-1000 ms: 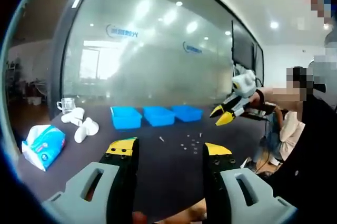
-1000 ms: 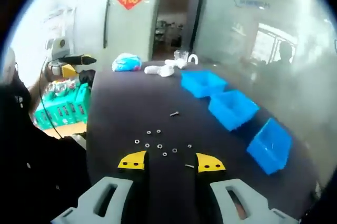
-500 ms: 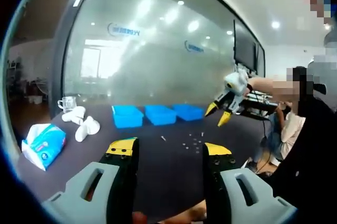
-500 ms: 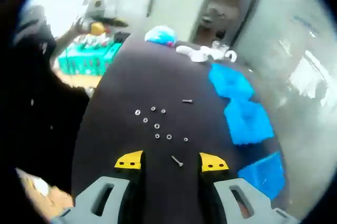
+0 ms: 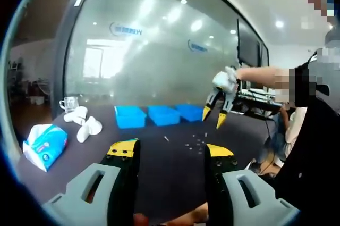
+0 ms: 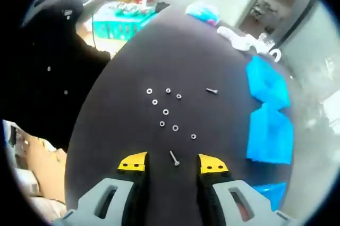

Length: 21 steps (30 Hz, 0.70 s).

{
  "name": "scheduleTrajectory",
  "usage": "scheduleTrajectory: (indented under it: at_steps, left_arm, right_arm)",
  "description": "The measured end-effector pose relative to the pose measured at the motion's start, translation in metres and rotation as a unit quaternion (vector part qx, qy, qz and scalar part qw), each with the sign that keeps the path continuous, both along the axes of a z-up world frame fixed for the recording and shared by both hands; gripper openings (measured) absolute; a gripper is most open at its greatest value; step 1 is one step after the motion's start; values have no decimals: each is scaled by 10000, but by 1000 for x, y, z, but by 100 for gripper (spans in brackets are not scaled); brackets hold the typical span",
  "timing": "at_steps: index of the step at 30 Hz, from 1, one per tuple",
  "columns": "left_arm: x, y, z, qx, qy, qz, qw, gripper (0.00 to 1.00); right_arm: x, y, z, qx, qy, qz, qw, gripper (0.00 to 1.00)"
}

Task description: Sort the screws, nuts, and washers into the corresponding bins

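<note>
Nearest, the right gripper point(image 6: 172, 163) hangs over the dark table point(image 6: 117, 130), jaws parted and holding nothing, with a screw point(image 6: 173, 158) lying between the tips. Just past it a loose cluster of small nuts and washers point(image 6: 166, 111) is scattered on bare tabletop, and a second screw point(image 6: 212, 91) lies apart toward the blue bins point(image 6: 271, 114). Beyond those, white cups point(image 6: 241, 40) and a tissue pack point(image 6: 203, 10) sit near the far end. The left gripper point(image 5: 169, 151) is likewise spread and empty, low at the near table edge, well back from the three blue bins point(image 5: 162, 114).
</note>
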<state>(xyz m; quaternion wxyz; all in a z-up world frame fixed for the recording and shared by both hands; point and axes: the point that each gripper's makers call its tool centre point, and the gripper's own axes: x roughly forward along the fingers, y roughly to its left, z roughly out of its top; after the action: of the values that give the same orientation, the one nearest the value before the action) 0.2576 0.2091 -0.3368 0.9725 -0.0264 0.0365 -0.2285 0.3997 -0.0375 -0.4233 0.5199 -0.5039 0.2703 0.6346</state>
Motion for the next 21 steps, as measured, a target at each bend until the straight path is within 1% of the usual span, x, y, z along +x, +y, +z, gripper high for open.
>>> scheduleTrajectory:
  at_steps: [2, 3, 5, 7, 10, 13, 16, 19, 21]
  left_arm:
    - [-1, 1, 1, -46, -19, 38, 10000, 46]
    - [-1, 2, 1, -47, -27, 56, 10000, 46]
    - [-1, 3, 1, -57, -25, 96, 9999, 46]
    - [-2, 4, 0, -67, -15, 118, 9999, 46]
    - [-2, 4, -2, -47, 16, 134, 9999, 46]
    - [-2, 4, -3, -44, 26, 135, 9999, 46]
    - [-1, 4, -3, -31, 28, 133, 9999, 46]
    - [-1, 3, -2, -39, 29, 128, 9999, 46]
    - [0, 2, -2, -17, 28, 126, 9999, 46]
  right_arm:
    - [2, -3, -6, -255, 88, 97, 9996, 30]
    - [4, -5, -9, -401, 59, 211, 9990, 30]
    - [8, -2, -14, -505, 2, 367, 9980, 29]
    - [7, 0, -16, -605, 9, 569, 9965, 27]
    - [8, 1, -21, -702, 3, 651, 9954, 26]
    - [10, 2, -25, -802, 3, 728, 9941, 22]
    - [12, 3, -28, -891, -22, 772, 9930, 22]
    - [12, 1, -32, -1012, 43, 794, 9917, 22]
    - [12, 1, -36, -1058, 33, 784, 9913, 21]
